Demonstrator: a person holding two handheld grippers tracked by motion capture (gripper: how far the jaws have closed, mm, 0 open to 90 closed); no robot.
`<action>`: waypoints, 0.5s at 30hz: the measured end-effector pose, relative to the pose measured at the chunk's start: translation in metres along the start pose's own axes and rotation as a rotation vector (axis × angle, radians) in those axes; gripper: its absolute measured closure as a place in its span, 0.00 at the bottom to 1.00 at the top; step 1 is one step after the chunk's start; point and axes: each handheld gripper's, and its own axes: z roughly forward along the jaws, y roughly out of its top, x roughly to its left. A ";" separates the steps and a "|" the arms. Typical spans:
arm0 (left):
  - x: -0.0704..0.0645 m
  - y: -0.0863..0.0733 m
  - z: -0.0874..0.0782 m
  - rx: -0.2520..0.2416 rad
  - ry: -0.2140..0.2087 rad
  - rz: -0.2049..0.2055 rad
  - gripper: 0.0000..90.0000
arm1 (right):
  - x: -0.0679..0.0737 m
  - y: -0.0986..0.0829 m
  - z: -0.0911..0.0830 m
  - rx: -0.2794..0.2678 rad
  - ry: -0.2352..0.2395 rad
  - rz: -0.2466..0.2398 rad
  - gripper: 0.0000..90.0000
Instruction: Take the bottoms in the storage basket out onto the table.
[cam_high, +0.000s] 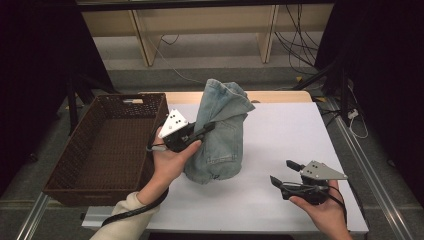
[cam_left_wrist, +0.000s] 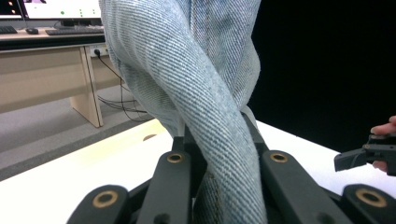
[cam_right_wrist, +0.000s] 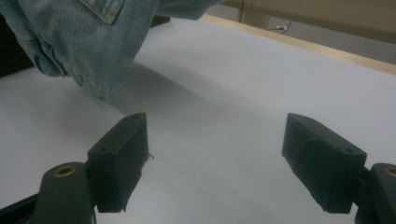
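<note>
I am counting one pair of jeans (cam_high: 220, 132), one brown basket (cam_high: 107, 145), one white table (cam_high: 285, 145), and my two grippers, the left (cam_high: 207, 127) and the right (cam_high: 286, 172), each sitting in one of my two hands (cam_high: 167, 162), (cam_high: 325, 210).

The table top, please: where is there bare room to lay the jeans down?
Bare white table lies between the jeans and the far right edge, and in front toward the open right claw. The basket at the left is empty. It is crowded around the left claw.
</note>
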 end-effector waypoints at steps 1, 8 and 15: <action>0.000 -0.001 0.001 0.002 0.000 -0.001 0.87 | 0.000 0.000 0.000 0.001 0.001 0.000 0.26; 0.000 -0.004 0.004 0.015 -0.004 -0.002 0.87 | 0.000 0.000 0.000 0.001 0.000 0.000 0.26; -0.001 -0.014 0.011 0.054 -0.005 0.000 0.86 | 0.000 0.000 0.000 0.001 0.001 -0.004 0.26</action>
